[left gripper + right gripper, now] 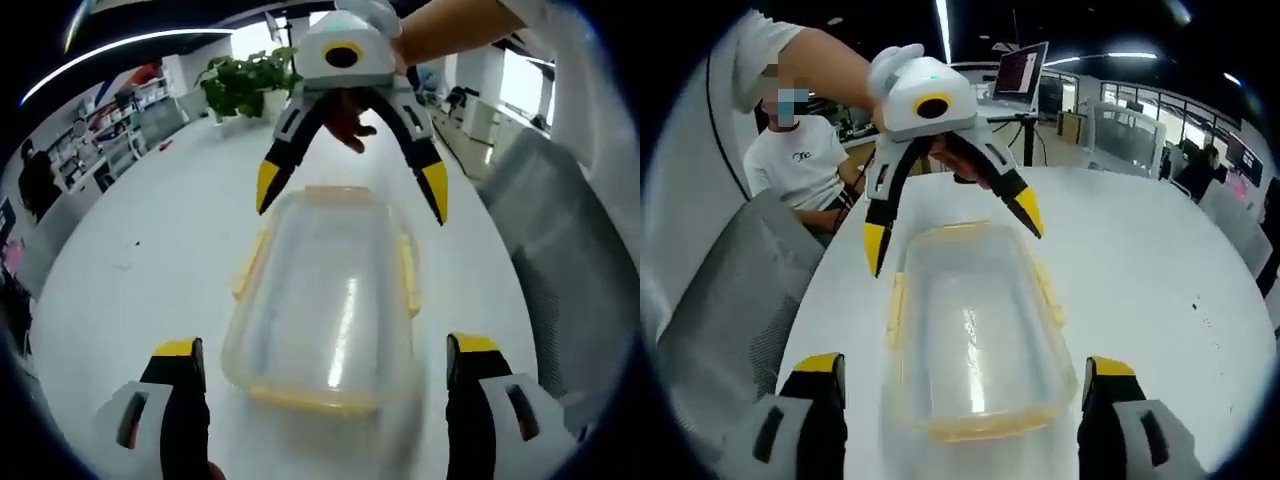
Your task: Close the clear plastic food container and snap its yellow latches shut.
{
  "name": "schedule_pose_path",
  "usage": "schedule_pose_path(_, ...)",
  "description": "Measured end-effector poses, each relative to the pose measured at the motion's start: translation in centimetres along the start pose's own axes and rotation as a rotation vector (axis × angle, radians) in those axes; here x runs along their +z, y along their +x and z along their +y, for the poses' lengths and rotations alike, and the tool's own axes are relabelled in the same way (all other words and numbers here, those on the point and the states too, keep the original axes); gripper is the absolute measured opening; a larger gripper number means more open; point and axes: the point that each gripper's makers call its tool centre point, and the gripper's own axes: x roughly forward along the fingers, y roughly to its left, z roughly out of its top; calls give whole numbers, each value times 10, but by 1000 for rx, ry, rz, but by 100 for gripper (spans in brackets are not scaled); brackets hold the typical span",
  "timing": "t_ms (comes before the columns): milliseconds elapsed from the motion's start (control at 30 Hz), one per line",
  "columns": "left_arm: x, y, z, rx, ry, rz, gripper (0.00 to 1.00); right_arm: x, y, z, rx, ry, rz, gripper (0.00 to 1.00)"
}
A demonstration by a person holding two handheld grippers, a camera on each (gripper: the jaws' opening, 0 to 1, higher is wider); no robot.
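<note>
The clear plastic container (330, 300) (975, 340) lies lengthwise on the white table (150, 250) (1160, 260), its clear lid resting on top. Yellow latches (408, 275) (898, 305) stick out along its long sides, and another yellow latch (310, 400) runs across one end. My left gripper (325, 348) (952, 232) is open, its yellow-tipped jaws spread wider than the container's near end. Opposite it, my right gripper (964, 365) (350, 195) is open too, hovering over the other end with a fingertip to each side. Neither gripper touches the container.
A grey chair (560, 250) (730, 300) stands close to one table edge. A person in a white shirt (805, 150) sits beyond it. A potted plant (245, 80) and a monitor (1025, 70) stand past the table's far ends.
</note>
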Motion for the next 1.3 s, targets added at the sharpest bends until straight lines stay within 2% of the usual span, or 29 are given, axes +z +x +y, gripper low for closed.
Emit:
schedule_pose_path(33, -3, 0, 3, 15, 8, 19, 100, -1, 0, 1, 2, 2, 5, 99)
schedule_pose_path(67, -8, 0, 5, 36, 51, 55, 100, -6, 2, 2, 4, -25, 40, 99)
schedule_pose_path(100, -6, 1, 1, 26, 50, 41, 100, -8, 1, 3, 5, -50, 58, 99)
schedule_pose_path(167, -7, 0, 5, 52, 44, 51, 100, -5, 1, 6, 6, -53, 53, 99)
schedule_pose_path(333, 3, -13, 10, 97, 30, 14, 99, -2, -5, 8, -16, -75, 59, 99)
schedule_pose_path(500, 2, -25, 8, 121, 22, 6, 99, 2, -13, 15, -29, -70, 54, 99)
schedule_pose_path(733, 10, -40, -8, 139, 3, -6, 97, 2, -25, 22, -69, -63, 71, 99)
schedule_pose_path(1000, 15, -49, -25, 164, -3, -21, 99, 16, -45, 38, -117, -32, 10, 99)
schedule_pose_path(1300, 21, -52, -67, 157, -8, -41, 99, 13, -55, 66, -132, -28, -6, 99)
